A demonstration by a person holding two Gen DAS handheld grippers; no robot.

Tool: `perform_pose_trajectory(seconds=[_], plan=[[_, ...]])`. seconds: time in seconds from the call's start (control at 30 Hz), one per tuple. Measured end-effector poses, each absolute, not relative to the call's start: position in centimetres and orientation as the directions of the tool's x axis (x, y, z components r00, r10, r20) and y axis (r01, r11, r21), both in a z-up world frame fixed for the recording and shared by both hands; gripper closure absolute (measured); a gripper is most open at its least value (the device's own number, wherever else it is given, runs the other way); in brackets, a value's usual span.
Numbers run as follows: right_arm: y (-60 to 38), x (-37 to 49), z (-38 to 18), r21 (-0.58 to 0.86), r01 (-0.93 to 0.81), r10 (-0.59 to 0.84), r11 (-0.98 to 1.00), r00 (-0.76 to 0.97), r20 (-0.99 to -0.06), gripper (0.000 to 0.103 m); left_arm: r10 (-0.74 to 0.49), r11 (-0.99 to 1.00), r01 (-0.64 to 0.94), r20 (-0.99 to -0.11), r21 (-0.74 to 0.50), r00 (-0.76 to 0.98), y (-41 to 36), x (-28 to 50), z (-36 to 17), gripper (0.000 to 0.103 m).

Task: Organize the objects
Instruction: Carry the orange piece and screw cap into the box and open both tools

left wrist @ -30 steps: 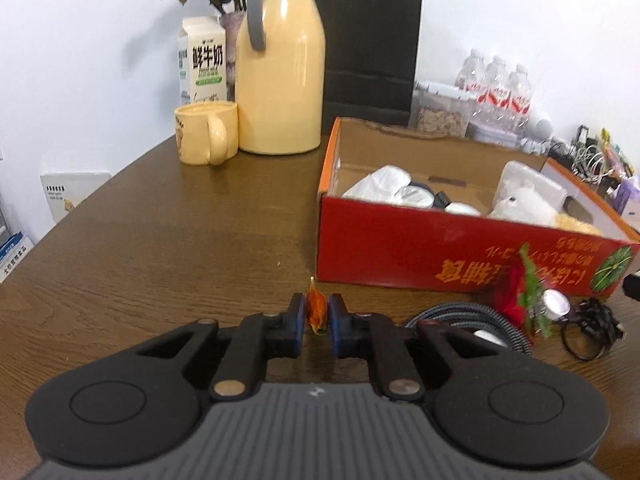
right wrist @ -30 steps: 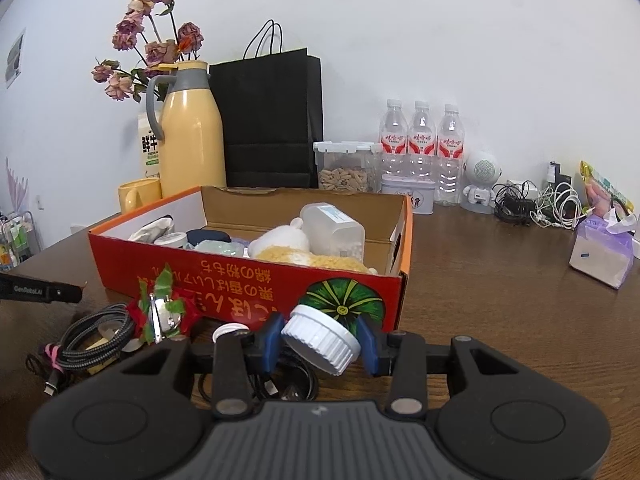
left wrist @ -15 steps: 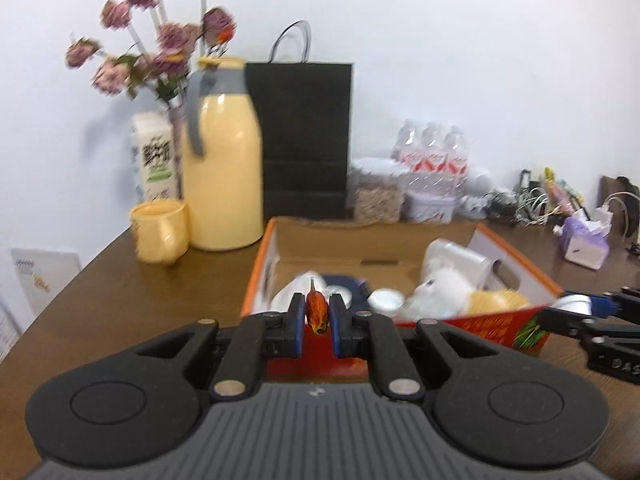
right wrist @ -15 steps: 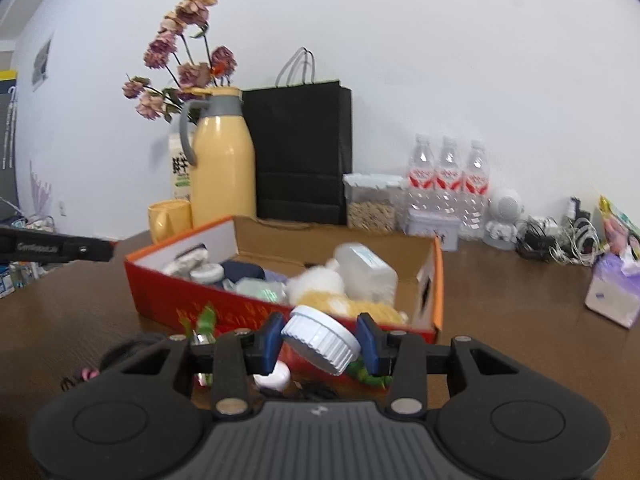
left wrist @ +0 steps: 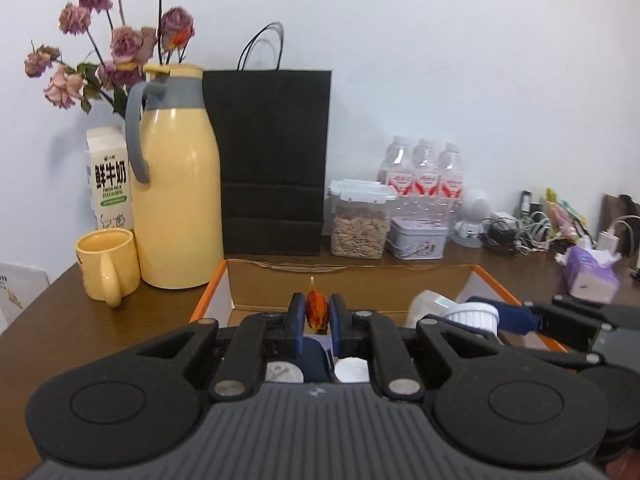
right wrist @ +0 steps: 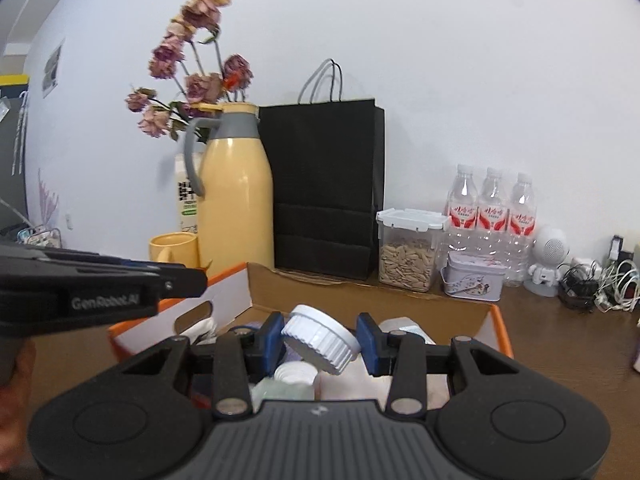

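Note:
My left gripper point(left wrist: 316, 317) is shut on a small orange-red object point(left wrist: 316, 312) and holds it above the open cardboard box point(left wrist: 352, 284). My right gripper point(right wrist: 320, 340) is shut on a white ribbed jar lid point(right wrist: 320, 338), tilted, also above the box point(right wrist: 368, 300). The right gripper with the lid point(left wrist: 474, 316) shows at the right of the left wrist view. The left gripper's side point(right wrist: 100, 288) shows at the left of the right wrist view. White containers lie in the box below both grippers.
Behind the box stand a yellow thermos point(left wrist: 176, 184), a yellow mug point(left wrist: 108, 264), a milk carton point(left wrist: 108, 180), dried flowers, a black paper bag point(left wrist: 272, 160), a seed jar point(left wrist: 360, 224), a tin, water bottles point(left wrist: 424, 176) and cables point(left wrist: 520, 232). A tissue pack point(left wrist: 592, 276) lies right.
Both grippers have risen from table level beside the box front and moved forward over the open box, each still holding its object.

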State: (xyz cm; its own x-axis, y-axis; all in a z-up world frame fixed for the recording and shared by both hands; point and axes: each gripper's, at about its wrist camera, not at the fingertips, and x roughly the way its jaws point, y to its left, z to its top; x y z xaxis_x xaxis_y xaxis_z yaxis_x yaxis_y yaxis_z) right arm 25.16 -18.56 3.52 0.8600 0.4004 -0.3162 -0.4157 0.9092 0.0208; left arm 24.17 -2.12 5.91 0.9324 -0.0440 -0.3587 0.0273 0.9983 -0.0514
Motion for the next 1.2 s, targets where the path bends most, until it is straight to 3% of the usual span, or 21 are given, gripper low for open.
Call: perform_pose_trajectory(seconds=[0.27,0.47,0.5,0.57,0.6,0.67,0.73,0.77,1.2], plan=[[-19.1,27.6,1.5,0.065,-0.395,0.389,0.916,0.84,-0.379,0.064,-0.041,0.999,0.026,-0.43,-0.04,0.902,-1.7,26.5,3.5,0.09],[-19.1,27.2,1.1,0.046,-0.381,0.365,0.924,0.837,-0.408,0.064,-0.015,0.999,0.0,-0.413,-0.034,0.911,-1.5,25.7,3.5,0.087],[-19.1,27.1,1.1,0.045,-0.378,0.362,0.925,0.837,-0.41,0.064,-0.009,1.0,-0.004,-0.407,-0.031,0.913,-1.4,25.6,3.5,0.08],[-19.3,26.7,1.1,0.043,-0.375,0.359,0.926,0.839,-0.408,0.053,0.005,1.0,-0.016,-0.39,-0.026,0.921,-1.3,25.1,3.6,0.063],[-19.4,26.5,1.2,0.041,-0.372,0.356,0.927,0.843,-0.404,0.039,0.014,0.999,-0.025,-0.379,-0.023,0.925,-1.2,24.9,3.7,0.047],[-19.6,26.1,1.4,0.036,-0.361,0.346,0.932,0.854,-0.388,0.018,0.028,0.999,-0.037,-0.351,-0.019,0.936,-1.1,24.5,4.0,0.03],[-19.9,25.9,1.6,0.036,-0.354,0.341,0.935,0.862,-0.376,0.008,0.042,0.999,-0.051,-0.327,-0.02,0.944,-1.1,24.0,4.3,0.0],[-20.0,25.8,1.6,0.04,-0.351,0.34,0.936,0.863,-0.373,0.0,0.043,0.998,-0.053,-0.307,-0.024,0.951,-1.0,23.8,4.4,0.0],[-20.9,25.4,2.1,0.058,-0.343,0.34,0.937,0.867,-0.365,0.0,0.051,0.997,-0.066,-0.286,-0.043,0.957,-0.8,22.8,5.2,0.0]])
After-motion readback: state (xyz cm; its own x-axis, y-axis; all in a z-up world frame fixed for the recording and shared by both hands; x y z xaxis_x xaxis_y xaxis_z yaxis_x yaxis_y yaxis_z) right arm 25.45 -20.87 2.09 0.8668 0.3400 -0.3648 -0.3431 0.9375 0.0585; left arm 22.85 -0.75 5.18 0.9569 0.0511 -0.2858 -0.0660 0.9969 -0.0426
